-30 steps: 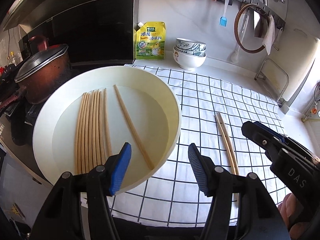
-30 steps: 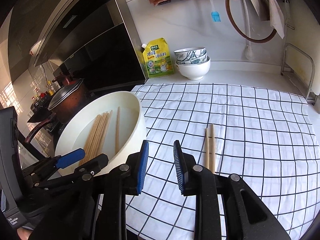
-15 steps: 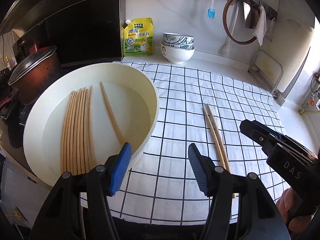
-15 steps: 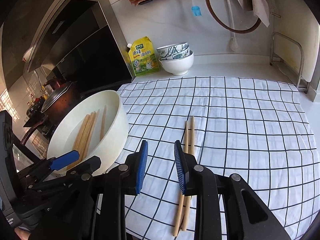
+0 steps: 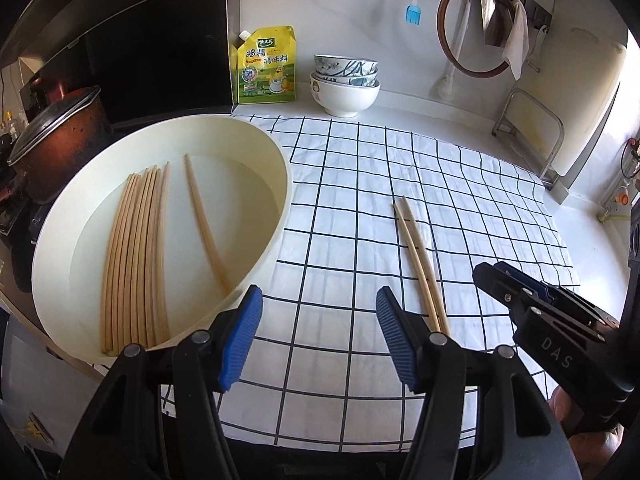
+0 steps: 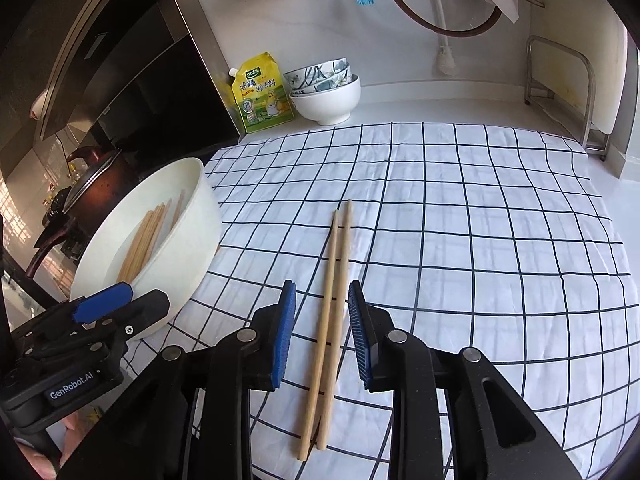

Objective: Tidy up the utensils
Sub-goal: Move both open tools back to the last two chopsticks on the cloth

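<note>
Your right gripper [image 6: 322,330] fingers straddle the chopstick pair [image 6: 334,300] on the bench, untouched; left gripper [image 5: 318,338] fingers stand apart, empty.

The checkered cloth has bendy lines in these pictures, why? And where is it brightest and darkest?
Both wrist views use a fisheye lens, so the straight lines on the cloth curve toward the edges. In the left wrist view, strong light washes out the right side near the rack; in the right wrist view, the stove hood on the left is dark, and the corners are black.
</note>
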A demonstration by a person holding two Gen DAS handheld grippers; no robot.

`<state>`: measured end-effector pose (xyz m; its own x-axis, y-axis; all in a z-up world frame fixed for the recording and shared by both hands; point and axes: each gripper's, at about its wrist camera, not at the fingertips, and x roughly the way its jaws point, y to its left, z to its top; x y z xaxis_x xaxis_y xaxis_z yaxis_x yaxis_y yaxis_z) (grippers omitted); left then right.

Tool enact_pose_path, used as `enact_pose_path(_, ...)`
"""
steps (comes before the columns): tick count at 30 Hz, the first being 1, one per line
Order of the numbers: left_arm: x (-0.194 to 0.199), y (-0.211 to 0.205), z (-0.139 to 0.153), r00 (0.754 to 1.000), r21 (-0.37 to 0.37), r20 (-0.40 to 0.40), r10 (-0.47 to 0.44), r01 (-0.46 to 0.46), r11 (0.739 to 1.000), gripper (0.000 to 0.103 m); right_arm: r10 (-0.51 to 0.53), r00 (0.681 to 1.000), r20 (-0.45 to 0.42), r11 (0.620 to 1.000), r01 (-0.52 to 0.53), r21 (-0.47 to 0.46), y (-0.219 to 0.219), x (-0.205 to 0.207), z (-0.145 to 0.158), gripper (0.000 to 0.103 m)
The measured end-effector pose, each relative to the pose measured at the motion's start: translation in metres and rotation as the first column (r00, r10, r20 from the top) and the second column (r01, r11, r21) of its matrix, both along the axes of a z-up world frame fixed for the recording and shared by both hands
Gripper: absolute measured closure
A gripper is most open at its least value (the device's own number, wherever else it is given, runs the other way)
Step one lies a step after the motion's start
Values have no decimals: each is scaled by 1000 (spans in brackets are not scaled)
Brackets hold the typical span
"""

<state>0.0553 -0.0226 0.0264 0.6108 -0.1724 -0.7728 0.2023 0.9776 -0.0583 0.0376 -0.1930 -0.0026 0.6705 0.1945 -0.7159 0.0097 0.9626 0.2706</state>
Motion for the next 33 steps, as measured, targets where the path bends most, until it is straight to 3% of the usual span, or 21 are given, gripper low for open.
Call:
enact_pose_path(19, -2, -10, -12, 1000, -20, -21, -23, 22, 1000, 42, 5, 996, -90, 997, -12, -83, 10, -12, -43, 77)
enact_pose_path(33, -4, -11, -15, 999, -22, -25, -24, 23, 999, 40, 11, 995, -98, 989, -26, -148, 24, -10, -51, 77)
